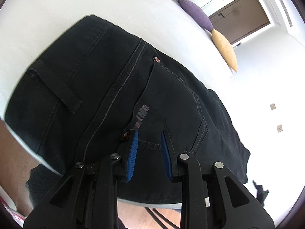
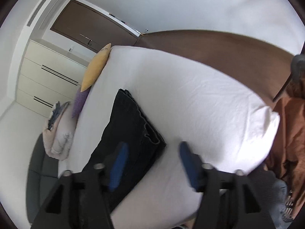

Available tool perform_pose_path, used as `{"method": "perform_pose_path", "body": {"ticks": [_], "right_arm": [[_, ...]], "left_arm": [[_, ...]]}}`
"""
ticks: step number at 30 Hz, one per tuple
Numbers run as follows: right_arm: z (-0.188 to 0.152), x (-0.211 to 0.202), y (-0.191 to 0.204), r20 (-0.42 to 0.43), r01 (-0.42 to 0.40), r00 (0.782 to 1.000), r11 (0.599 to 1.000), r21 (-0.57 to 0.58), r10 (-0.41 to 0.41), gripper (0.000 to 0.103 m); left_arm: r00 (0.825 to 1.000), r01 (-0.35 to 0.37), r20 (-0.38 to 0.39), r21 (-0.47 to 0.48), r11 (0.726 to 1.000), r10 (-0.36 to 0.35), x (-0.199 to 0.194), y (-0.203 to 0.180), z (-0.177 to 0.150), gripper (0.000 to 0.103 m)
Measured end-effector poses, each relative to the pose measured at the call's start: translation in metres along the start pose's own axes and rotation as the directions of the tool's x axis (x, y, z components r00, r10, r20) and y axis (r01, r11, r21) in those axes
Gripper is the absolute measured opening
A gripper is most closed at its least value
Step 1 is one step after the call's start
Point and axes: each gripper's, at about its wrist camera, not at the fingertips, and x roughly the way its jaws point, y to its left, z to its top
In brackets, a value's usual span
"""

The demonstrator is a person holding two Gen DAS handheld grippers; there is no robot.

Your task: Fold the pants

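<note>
Black pants [image 1: 99, 87] lie on the white bed [image 1: 57, 9], the waist end nearest in the left wrist view, with a button [image 1: 126, 135] and a small logo beside the fingertips. My left gripper [image 1: 149, 133] has its jaws narrow, its blue pads [image 1: 133, 152] closed on dark waistband fabric near the bed's edge. In the right wrist view the pants [image 2: 131, 126] are a folded strip running away across the sheet. My right gripper [image 2: 152, 145] stands wide open over the strip's near corner. One pad is above the cloth, the other above bare sheet, and nothing is held.
A yellow cushion [image 2: 97, 66], a purple cushion [image 2: 80, 103] and a rolled duvet [image 2: 59, 137] lie along the bed's far side. A drawer unit [image 2: 47, 76] and a brown door [image 2: 89, 24] stand behind. Orange cloth [image 2: 289, 133] hangs at the right. Wooden floor [image 1: 133, 211] shows below the bed edge.
</note>
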Motion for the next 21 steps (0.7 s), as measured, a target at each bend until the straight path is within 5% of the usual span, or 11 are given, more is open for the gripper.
{"method": "perform_pose_path", "body": {"ticks": [2,4,8,12,21], "right_arm": [[-0.014,0.006,0.029,-0.100,-0.093,0.991,0.994,-0.065,0.086,0.070],[-0.042,0.024,0.066,-0.242,-0.208,0.954,0.973,-0.102,0.178,0.061],[-0.117,0.086,0.129,-0.532,-0.408,0.772,0.913,0.005,0.348,0.040],[-0.165,0.132,0.154,-0.670,-0.390,0.662,0.918,0.075,0.336,0.040],[-0.184,0.160,0.148,-0.696,-0.314,0.647,0.941,0.128,0.311,0.040]], "left_arm": [[1.000,-0.013,0.017,0.009,1.000,0.013,-0.005,-0.004,-0.003,0.024],[0.998,-0.042,0.042,0.022,0.999,0.041,-0.011,-0.010,-0.006,0.024],[0.997,-0.027,0.072,0.045,0.999,0.023,-0.017,-0.022,-0.010,0.024],[0.998,-0.044,0.047,0.046,0.998,0.042,-0.014,-0.018,-0.011,0.024],[0.999,-0.029,0.042,0.029,0.999,0.028,-0.006,-0.013,-0.007,0.024]]}}
